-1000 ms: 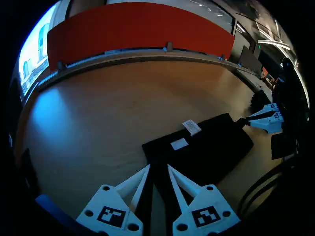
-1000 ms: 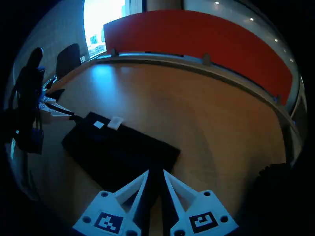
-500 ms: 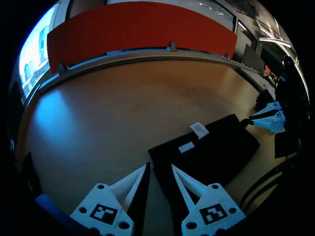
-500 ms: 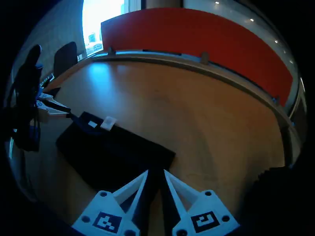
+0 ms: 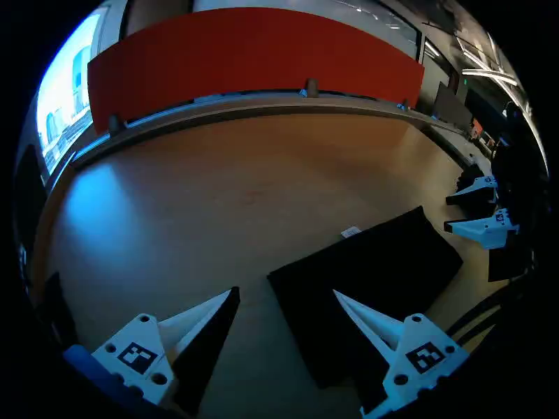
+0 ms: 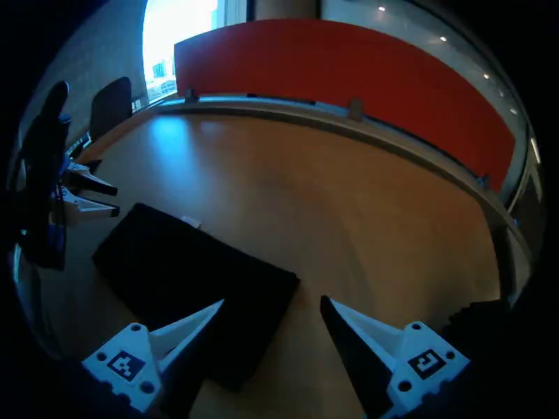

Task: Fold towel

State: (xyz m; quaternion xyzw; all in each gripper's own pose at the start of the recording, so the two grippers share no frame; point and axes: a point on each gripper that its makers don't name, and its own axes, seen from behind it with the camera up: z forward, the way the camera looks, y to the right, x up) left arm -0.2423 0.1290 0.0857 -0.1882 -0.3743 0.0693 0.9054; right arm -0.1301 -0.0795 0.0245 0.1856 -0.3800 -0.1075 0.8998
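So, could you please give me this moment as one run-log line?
towel: dark, folded, flat on table | left tongs: open, empty | right tongs: open, empty

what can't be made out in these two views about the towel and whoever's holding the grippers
- towel layers: both views, the cloth is too dark to show folds
- white tag: left gripper view, too small, peeking out at the towel's edge
- towel's near corner: left gripper view, behind a finger of the left gripper
- person: right gripper view, a dark silhouette cut off at the edge of the view
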